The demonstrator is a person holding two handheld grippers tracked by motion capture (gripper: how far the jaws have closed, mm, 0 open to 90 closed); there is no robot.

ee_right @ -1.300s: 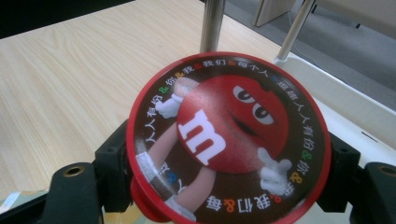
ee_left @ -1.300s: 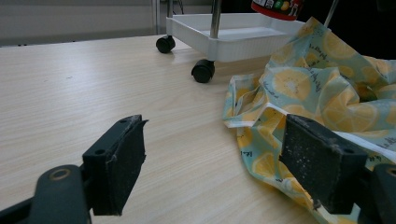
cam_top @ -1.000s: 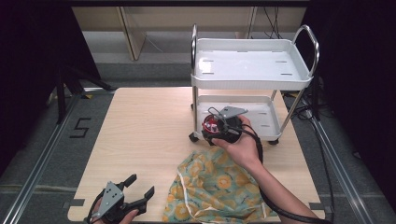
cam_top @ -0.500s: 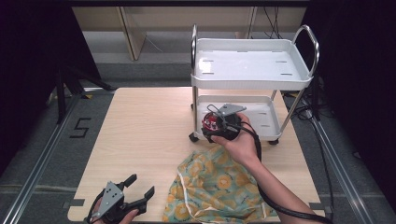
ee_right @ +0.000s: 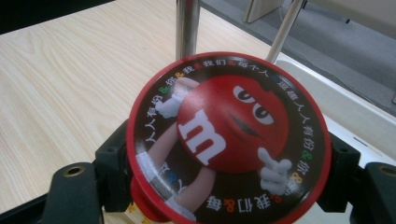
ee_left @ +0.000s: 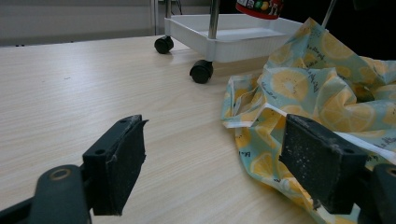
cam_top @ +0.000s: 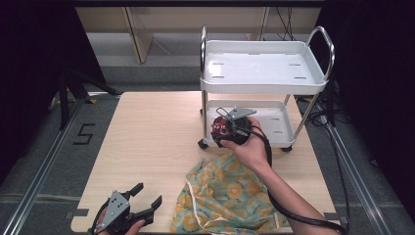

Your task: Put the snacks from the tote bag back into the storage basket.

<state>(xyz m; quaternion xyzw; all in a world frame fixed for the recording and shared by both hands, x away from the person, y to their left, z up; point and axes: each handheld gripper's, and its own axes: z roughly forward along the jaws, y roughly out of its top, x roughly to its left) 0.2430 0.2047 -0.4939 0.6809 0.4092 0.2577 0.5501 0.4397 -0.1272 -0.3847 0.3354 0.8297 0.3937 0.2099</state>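
Here, right gripper (cam_top: 229, 131) jaws pinching red candy tin (ee_right: 229, 137), cart post (ee_right: 187, 28) just behind, left gripper (cam_top: 132, 208) jaws spread beside lemon-print cloth (cam_top: 230, 196).

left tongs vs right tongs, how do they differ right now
The left tongs stand open with nothing between the jaws; the right tongs are shut on the red candy tin. The left tongs sit low at the table's near edge beside the lemon-print cloth; the right tongs are raised in front of the white cart's lower shelf. Both have black jaws and are hand-held.
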